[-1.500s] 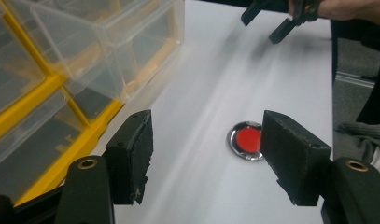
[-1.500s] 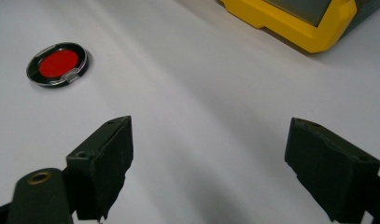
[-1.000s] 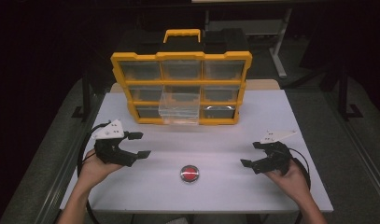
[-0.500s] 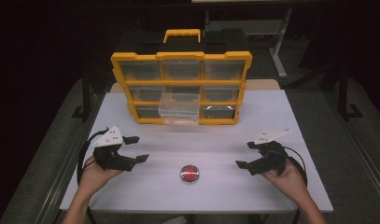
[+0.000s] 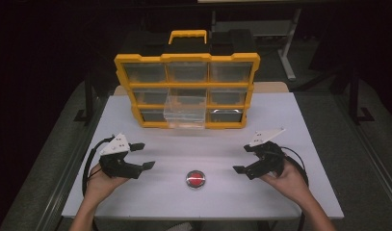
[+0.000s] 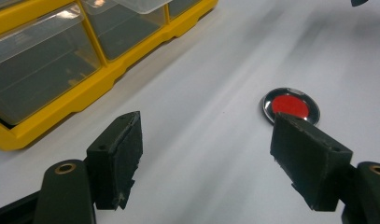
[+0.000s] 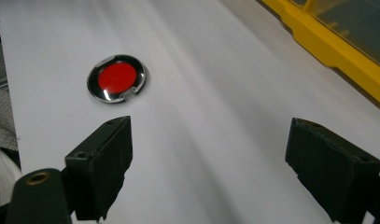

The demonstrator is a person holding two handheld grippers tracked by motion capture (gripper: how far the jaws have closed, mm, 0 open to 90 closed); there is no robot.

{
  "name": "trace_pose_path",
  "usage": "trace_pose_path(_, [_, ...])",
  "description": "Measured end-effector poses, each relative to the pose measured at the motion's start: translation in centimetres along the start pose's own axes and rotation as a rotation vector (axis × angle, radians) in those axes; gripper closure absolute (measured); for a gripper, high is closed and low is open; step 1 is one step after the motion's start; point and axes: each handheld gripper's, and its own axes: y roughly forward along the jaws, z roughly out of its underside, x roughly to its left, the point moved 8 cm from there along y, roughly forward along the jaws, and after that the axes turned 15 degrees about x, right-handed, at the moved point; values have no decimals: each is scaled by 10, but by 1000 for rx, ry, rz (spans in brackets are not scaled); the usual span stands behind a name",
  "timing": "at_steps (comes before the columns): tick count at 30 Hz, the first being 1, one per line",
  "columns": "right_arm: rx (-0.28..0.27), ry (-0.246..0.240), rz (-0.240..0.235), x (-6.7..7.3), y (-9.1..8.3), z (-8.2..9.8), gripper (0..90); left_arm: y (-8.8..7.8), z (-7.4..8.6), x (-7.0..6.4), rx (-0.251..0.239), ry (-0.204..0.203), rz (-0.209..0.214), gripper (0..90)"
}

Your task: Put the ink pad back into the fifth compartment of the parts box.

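1. The left gripper sits over the near left part of the white tabletop, its fingers spread wide and holding nothing.
2. The right gripper sits over the near right part, its fingers also spread wide and empty.
3. A round red disc with a silver rim lies flat on the tabletop between the two grippers, apart from both.
4. A yellow organizer case stands at the far side, one clear drawer in its middle column pulled out.
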Motion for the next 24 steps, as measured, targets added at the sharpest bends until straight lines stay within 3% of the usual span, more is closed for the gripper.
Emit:
trace_pose_path(16, [38,-108,-57,27,19,-44,142,-5,3,4,-22,-14,-14,251])
trace_pose_path(24, [66,-156,-79,40,39,-60,146,-5,3,4,-22,-12,-17,250])
